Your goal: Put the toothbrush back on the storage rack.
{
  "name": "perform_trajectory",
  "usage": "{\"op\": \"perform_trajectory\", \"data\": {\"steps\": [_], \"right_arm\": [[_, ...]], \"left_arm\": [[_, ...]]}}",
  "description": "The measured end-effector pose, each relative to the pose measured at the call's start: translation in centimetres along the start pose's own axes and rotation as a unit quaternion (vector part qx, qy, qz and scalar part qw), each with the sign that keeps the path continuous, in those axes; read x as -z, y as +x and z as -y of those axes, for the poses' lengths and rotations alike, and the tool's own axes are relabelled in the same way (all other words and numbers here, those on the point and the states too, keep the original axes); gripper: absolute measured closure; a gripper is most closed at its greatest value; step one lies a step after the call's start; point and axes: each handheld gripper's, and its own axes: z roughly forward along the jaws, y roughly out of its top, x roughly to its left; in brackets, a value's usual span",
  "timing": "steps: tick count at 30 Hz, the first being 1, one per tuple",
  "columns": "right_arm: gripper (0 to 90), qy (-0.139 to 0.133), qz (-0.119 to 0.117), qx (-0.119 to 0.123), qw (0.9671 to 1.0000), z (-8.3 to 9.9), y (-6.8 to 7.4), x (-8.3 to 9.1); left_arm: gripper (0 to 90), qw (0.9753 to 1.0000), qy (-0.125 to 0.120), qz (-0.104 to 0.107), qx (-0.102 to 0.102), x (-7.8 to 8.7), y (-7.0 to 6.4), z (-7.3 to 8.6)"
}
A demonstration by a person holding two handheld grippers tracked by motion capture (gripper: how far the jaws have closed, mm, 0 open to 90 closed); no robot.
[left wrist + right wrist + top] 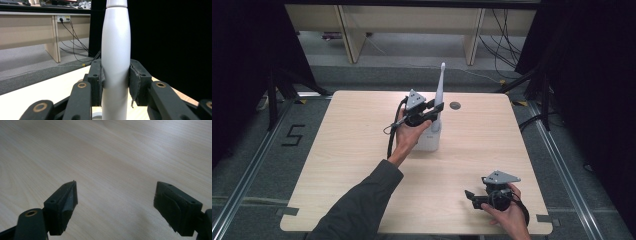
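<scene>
Clearly, we have the left claw [115,83] clamped on the lower shaft of a tall white tapered handle [116,50], which stands upright in its white base [430,136] near the middle of the bench [362,190]; the pads sit on opposite sides of it, a hold that would suit lifting it straight up out of the base. Meanwhile our right claw [115,202] hangs spread wide and empty over bare wood at the near right, well apart, probably waiting its turn.
</scene>
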Motion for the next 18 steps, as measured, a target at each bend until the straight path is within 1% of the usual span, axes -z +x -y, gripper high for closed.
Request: {"op": "perform_trajectory", "data": {"steps": [4,5,8,10,11,12,18], "right_arm": [[19.9,0.001,0.001,0.000,1.0000,0.0,0.0,0.0],[19.9,0.002,-0.004,-0.003,1.0000,0.0,0.1,0.0],[19.9,0.001,-0.004,-0.002,1.0000,0.0,0.1,0.0],[19.9,0.002,-0.004,-0.002,1.0000,0.0,0.0,-0.1],[19.9,0.001,0.000,0.001,1.0000,0.0,0.0,0.0],[19.9,-0.001,0.003,0.007,1.0000,0.0,0.0,-0.1],[19.9,0.000,0.001,0.007,1.0000,0.1,0.0,-0.1]], "left_arm": [[65.8,1.0000,0.005,-0.002,0.002,-0.1,0.1,0.4],[65.8,1.0000,0.008,-0.003,0.002,-0.2,0.1,0.5],[65.8,0.9999,0.013,-0.004,0.000,-0.2,0.0,0.7],[65.8,0.9998,0.019,-0.007,-0.001,-0.3,0.1,1.1],[65.8,0.9997,0.022,-0.009,-0.001,-0.3,0.1,1.2],[65.8,0.9997,0.024,-0.009,0.000,-0.3,0.1,1.3],[65.8,0.9994,0.033,-0.009,0.000,-0.2,0.3,1.8]]}}
